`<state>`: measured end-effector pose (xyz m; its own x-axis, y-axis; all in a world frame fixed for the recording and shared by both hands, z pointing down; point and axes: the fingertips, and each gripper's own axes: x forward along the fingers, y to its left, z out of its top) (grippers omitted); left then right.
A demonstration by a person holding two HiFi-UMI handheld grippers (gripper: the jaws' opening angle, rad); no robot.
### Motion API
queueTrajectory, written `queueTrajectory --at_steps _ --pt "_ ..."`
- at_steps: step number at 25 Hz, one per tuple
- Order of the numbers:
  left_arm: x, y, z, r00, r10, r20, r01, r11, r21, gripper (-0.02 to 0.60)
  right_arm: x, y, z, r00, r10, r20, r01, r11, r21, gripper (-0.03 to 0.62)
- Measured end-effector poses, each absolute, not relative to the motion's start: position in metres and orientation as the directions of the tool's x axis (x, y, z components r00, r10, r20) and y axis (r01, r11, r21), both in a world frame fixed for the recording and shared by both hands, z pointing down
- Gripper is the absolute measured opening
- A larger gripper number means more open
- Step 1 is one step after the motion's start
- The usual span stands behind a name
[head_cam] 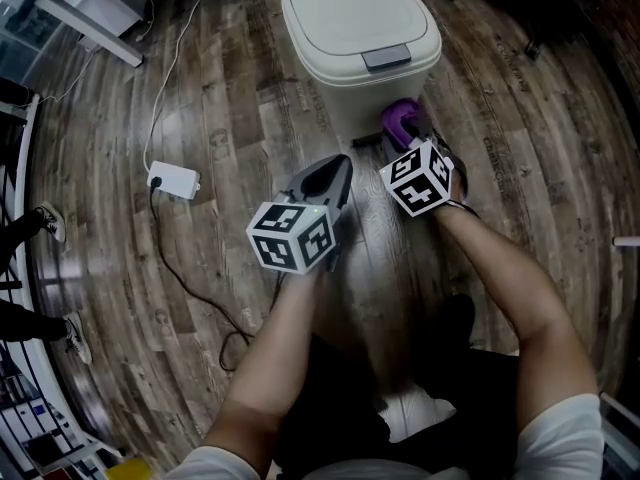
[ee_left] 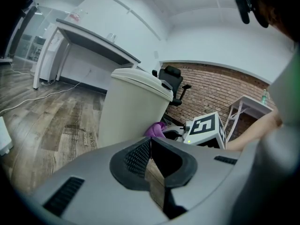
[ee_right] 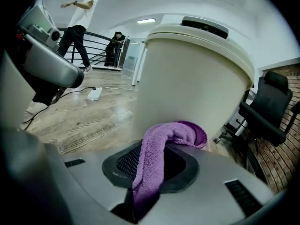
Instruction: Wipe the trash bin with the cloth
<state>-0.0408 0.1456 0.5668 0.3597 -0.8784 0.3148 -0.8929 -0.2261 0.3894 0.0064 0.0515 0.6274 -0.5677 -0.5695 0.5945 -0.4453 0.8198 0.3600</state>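
Head view: two bare forearms reach forward over the wood floor (head_cam: pixel 230 98). Beige trash bin (head_cam: pixel 360 28) stands upright at far centre, lid down, grey latch (head_cam: pixel 386 58) on the lid's near edge.
Right side: right gripper (head_cam: pixel 394 136) is low at the bin's near wall. Purple cloth (head_cam: pixel 402 118) sits at its tip, down by the base of that wall.
Left side: left gripper (head_cam: pixel 343 164) is just near-left of the right one, over bare floor, apart from the bin.
Left gripper view: claw (ee_left: pixel 149 142) is pressed together at the tips with nothing between the pads. Floor shows through the slit behind the tips. Bin wall (ee_left: pixel 133 107) is ahead, the cloth (ee_left: pixel 154 129) peeking out at its right foot.
Right gripper view: claw (ee_right: pixel 159 146) is pinching the cloth (ee_right: pixel 152 168). The cloth runs out between the pads and its free end folds over to the right, up against the bin's side. Actual contact can't be told.
Floor left: white power brick (head_cam: pixel 173 179) lies well left of the bin.
Background: office chair (ee_right: pixel 269 107) right of the bin, brick wall (ee_left: pixel 220 86) behind. Desk (ee_left: pixel 93 43) far left. Person (ee_right: pixel 82 13) stands far left by a railing.
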Motion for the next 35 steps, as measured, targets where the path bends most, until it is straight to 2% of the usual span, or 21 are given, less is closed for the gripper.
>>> queueTrajectory --at_steps 12,21,26,35 --pt "-0.066 0.155 0.566 0.314 -0.889 0.333 -0.91 -0.182 0.372 0.006 -0.065 0.097 0.645 -0.657 -0.427 0.621 -0.267 0.903 0.337 0.081" --pt "-0.096 0.166 0.572 0.244 -0.898 0.365 -0.926 -0.104 0.364 0.006 -0.117 0.144 0.657 -0.729 -0.241 0.64 -0.084 0.96 0.265 0.081" --pt "-0.091 0.163 0.579 0.255 -0.891 0.376 -0.922 -0.106 0.373 0.006 -0.094 0.145 0.685 -0.678 -0.215 0.703 -0.037 0.965 0.26 0.081" --pt "-0.055 0.147 0.587 0.328 -0.864 0.382 -0.906 -0.174 0.386 0.006 0.012 0.094 0.733 -0.519 -0.276 0.809 -0.176 0.961 0.215 0.081"
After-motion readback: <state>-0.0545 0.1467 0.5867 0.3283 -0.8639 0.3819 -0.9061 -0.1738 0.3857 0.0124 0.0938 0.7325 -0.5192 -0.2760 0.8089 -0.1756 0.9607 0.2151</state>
